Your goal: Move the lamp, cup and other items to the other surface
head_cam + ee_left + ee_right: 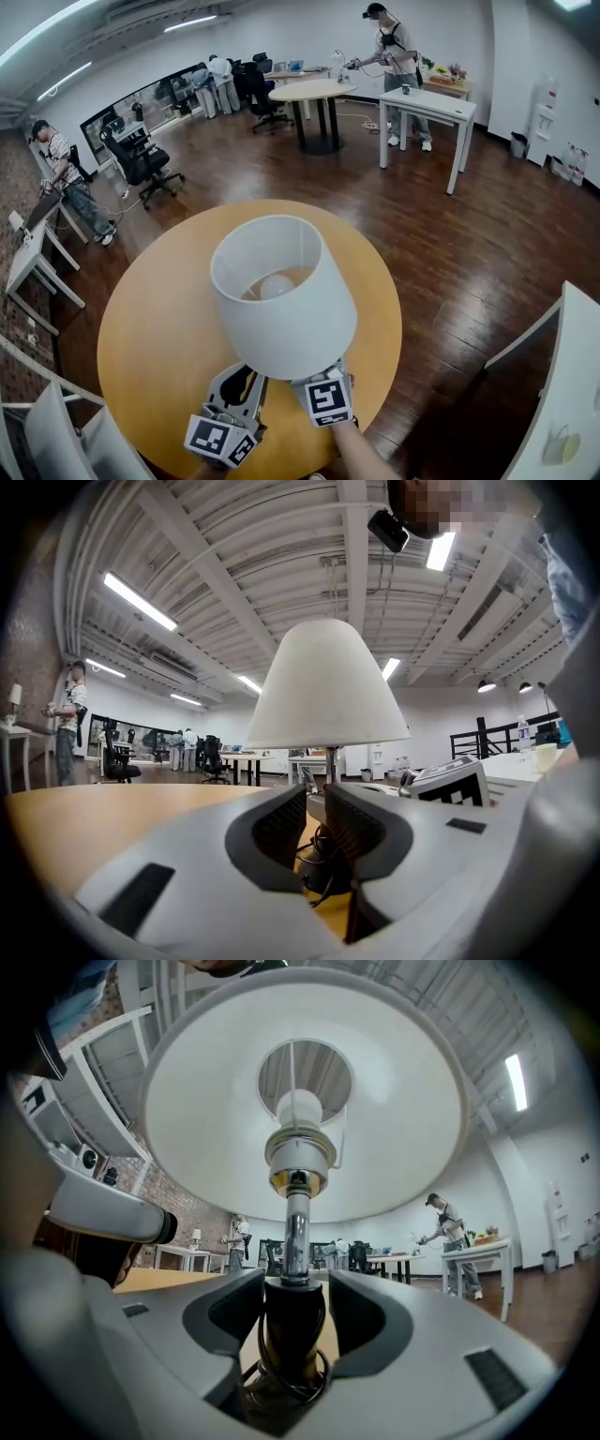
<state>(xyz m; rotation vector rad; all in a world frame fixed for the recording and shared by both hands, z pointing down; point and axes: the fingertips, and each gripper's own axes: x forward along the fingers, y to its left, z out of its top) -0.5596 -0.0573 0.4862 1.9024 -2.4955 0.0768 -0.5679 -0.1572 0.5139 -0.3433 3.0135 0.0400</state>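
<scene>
Lamp upright on the round counter
The lamp (281,300) stands near the wooden counter's (159,319) 6 o'clock edge. It has a white tapered shade open on top, a bulb (277,284) inside, a chrome stem (297,1232) and a dark base (292,1335) wound with black cord (281,1387), set between the right claw's (296,1288) parted jaws.

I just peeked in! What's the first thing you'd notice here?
The big white lamp jumps out first, standing on the round wooden table. Then the right gripper at the table's near edge, its fingers on either side of the lamp's stem.
</scene>
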